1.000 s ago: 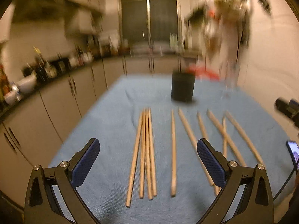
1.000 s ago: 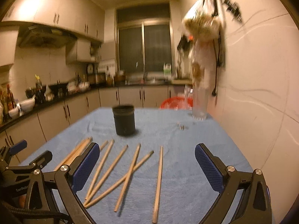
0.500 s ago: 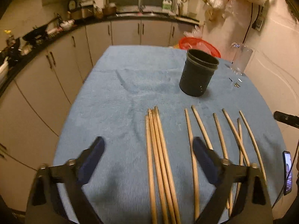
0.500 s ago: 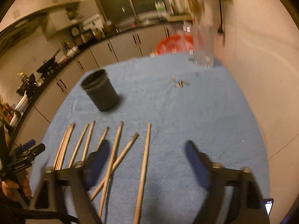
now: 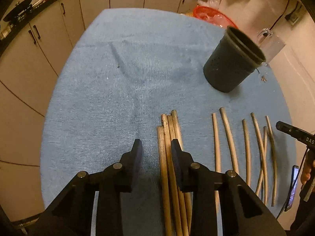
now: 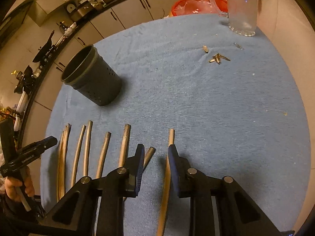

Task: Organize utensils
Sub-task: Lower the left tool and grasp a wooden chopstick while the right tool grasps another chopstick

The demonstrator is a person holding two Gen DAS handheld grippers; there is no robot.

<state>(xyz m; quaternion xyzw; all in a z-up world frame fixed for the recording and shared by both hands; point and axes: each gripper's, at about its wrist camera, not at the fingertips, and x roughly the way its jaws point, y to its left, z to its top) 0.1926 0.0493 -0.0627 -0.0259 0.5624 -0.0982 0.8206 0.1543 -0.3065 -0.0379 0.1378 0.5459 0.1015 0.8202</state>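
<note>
Ten or so wooden chopsticks lie on the blue-towelled counter (image 5: 122, 74), long axes running 6 to 12 o'clock, tips toward the black holder (image 5: 232, 63) standing off at 1 o'clock in the left view. The left hand-held gripper (image 5: 155, 147) hangs over the bundle of four chopsticks (image 5: 169, 137), jaws narrow and closing — the leftmost sticks between them, not yet pinched. The right hand-held gripper (image 6: 155, 153) closes likewise over the single outer chopstick (image 6: 170, 137), which runs along its right pad. Each hand has its own stick directly beneath it.
</note>
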